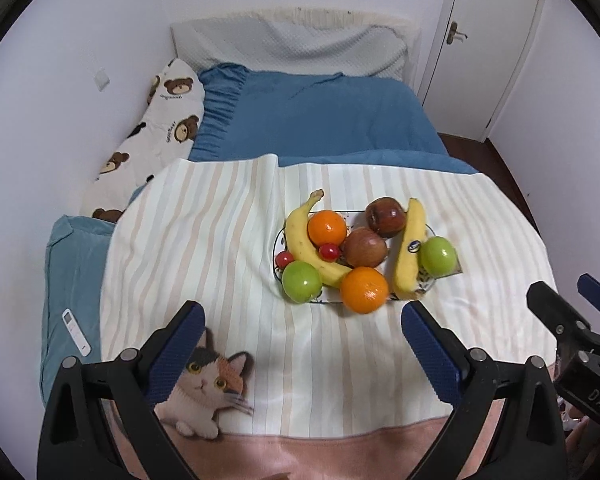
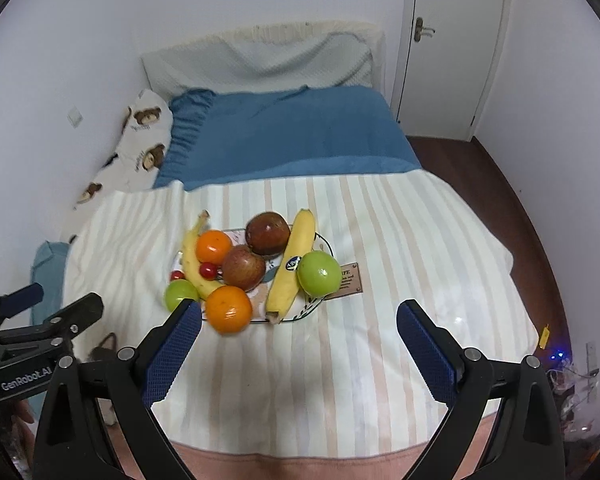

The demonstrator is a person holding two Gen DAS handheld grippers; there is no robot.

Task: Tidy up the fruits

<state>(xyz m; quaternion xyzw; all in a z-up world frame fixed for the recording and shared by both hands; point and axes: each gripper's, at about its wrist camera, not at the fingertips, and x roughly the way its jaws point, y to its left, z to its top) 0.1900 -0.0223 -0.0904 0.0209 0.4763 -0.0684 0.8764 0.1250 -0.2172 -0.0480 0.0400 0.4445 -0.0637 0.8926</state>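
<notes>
Fruit fills an oval plate (image 1: 278, 242) on the striped blanket (image 1: 220, 240) that covers the near end of the bed in the left wrist view: two bananas, one curved (image 1: 306, 240) along the plate's left side and one with a sticker (image 1: 410, 246) on the right, two oranges (image 1: 327, 227) (image 1: 365, 290), two green apples (image 1: 302, 281) (image 1: 438, 256), two reddish apples (image 1: 365, 247) (image 1: 385, 217) and two small red cherries (image 1: 329, 251) (image 1: 285, 258). The left gripper (image 1: 302, 356) hangs above the blanket nearer the camera than the plate, its blue-padded fingers (image 1: 178, 354) wide apart with nothing between them. A cat picture (image 1: 208, 384) shows on the blanket below the left finger, and a white remote (image 1: 76, 332) lies on a blue pillow (image 1: 66, 280) at the left. The other gripper juts in at the right edge. In the right wrist view the same plate (image 2: 320, 300) sits left of centre on the blanket (image 2: 400, 260), with the stickered banana (image 2: 292, 264) leaning beside a green apple (image 2: 319, 273) and an orange (image 2: 229, 309) at the near rim. The right gripper (image 2: 300, 354) is also clear of the fruit, fingers (image 2: 426, 350) spread wide and empty. The left gripper's black body (image 2: 40, 332) enters from the left edge. A blue cover (image 2: 292, 132) and a white door (image 2: 456, 40) lie beyond.
</notes>
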